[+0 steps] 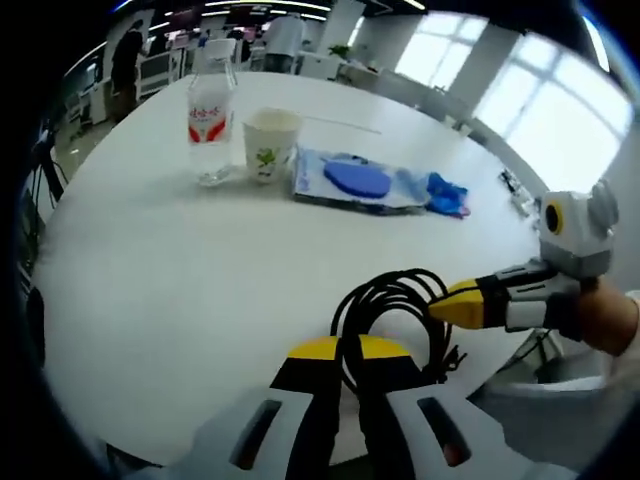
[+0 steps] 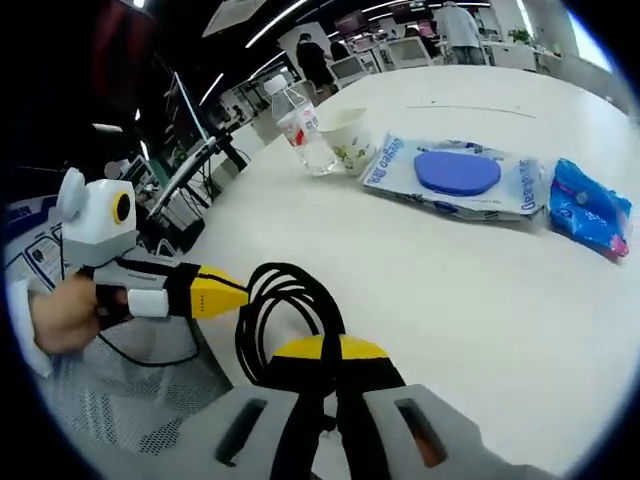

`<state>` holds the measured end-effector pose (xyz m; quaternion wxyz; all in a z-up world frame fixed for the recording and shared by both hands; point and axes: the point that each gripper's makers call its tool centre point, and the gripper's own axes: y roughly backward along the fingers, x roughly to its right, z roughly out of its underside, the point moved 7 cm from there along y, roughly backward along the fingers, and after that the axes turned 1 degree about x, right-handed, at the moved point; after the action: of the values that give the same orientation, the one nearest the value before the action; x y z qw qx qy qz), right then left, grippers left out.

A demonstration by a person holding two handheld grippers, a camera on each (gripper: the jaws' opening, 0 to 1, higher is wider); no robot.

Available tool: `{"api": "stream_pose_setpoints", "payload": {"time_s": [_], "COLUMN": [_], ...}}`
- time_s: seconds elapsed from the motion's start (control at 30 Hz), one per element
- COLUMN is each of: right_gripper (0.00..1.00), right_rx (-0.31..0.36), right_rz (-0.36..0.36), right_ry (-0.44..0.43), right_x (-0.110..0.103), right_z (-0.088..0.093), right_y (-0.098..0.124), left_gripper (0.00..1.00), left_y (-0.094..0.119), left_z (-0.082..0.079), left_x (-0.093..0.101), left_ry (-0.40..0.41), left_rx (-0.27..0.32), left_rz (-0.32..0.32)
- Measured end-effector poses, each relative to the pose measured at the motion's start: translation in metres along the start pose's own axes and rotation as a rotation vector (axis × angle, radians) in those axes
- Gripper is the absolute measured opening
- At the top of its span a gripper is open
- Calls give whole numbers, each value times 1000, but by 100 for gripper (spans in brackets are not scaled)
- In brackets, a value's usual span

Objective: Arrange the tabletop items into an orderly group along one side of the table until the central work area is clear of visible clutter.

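Left gripper view has the left gripper (image 1: 340, 368) low at the near table edge, its jaws pinched together on the coiled black cable (image 1: 395, 305); the right gripper (image 1: 452, 306) comes in from the right with its yellow tip at the same coil, touching or just beside it. In the right gripper view the right gripper (image 2: 327, 372) looks closed on a strand of the cable (image 2: 285, 310) as well, while the left gripper (image 2: 222, 293) pokes at the loop from the left; so the coil seems to be held from both sides.

Farther off on the white table (image 1: 160, 290), well apart from the cable, stands a tidy row: a water bottle (image 1: 211, 120), a paper cup (image 1: 270, 143) just beside it, then a flat wipes pack (image 1: 358, 181) and a small blue packet (image 1: 448, 195) at its end.

I'd judge the cable to be the last stray; to do this well, keep both holds firm so the loops don't spring open, lift the coil whole, don't drag it, and carry it to the row's free end by the blue packet without knocking the cup or bottle.
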<state>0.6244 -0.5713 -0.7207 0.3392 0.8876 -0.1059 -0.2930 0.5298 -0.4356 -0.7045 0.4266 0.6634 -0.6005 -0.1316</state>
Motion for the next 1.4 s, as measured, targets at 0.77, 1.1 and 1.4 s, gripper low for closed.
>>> {"api": "stream_pose_setpoints", "payload": {"time_s": [0.77,1.1,1.4], "right_gripper": [0,0,0], "right_rx": [93,129,162], "right_rz": [73,110,152], "right_ry": [-97,-130,-185], "right_x": [44,59,83], "right_z": [-9,-10,-11], "right_y": [52,69,80], "left_gripper": [0,0,0], "left_y": [-31,-47,-61], "left_z": [-31,-44,-53], "left_x": [57,78,97], "left_ry": [-60,-122,-157], "left_rx": [17,6,-11], "left_rz": [84,110,150]}}
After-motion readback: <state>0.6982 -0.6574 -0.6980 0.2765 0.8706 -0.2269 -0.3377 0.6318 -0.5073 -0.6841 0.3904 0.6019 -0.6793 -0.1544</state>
